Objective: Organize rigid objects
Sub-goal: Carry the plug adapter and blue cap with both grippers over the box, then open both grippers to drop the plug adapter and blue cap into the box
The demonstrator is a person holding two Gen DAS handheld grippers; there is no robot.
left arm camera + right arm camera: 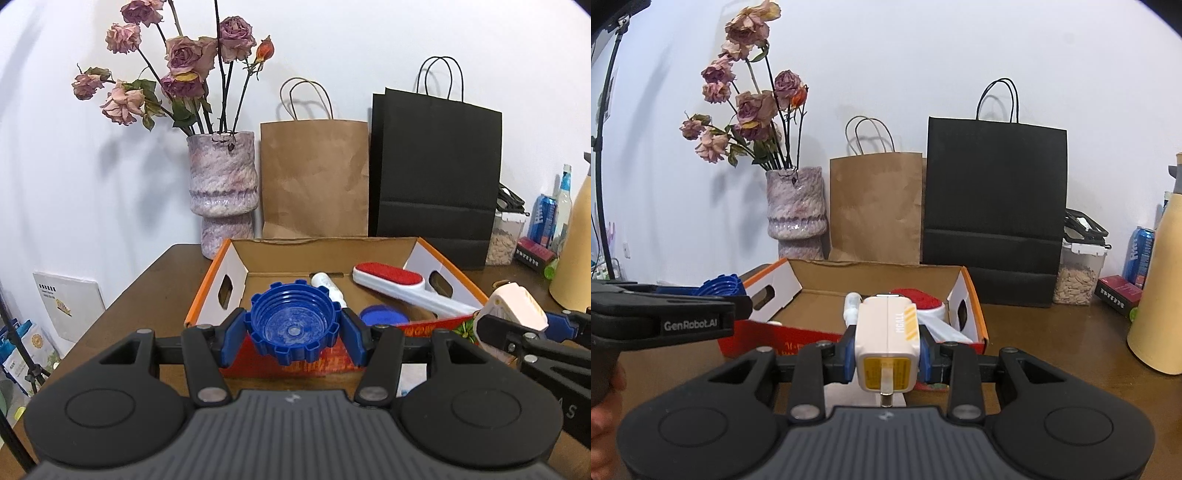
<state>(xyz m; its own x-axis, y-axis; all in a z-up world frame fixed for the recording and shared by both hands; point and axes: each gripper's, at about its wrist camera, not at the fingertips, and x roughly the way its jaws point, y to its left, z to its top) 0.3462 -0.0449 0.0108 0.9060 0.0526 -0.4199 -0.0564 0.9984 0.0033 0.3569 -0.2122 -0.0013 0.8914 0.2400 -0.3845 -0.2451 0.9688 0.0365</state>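
The left gripper (293,332) was clamped on a blue cap (293,325) across its ribbed rim, just short of the box (236,273). The right gripper (886,356) pinched a white charger (886,343) by its flat sides, also near the box. Both looked light, stiff and probably slick.

The left gripper (293,332) is matte black with blue pads on its jaws, silver round screw heads at the linkage pivots, two round black discs left and right, and a grey ribbed housing nearest the camera. The right gripper (886,360) is built alike; its neighbour's side carries white "GenRobot.AI" lettering at the left
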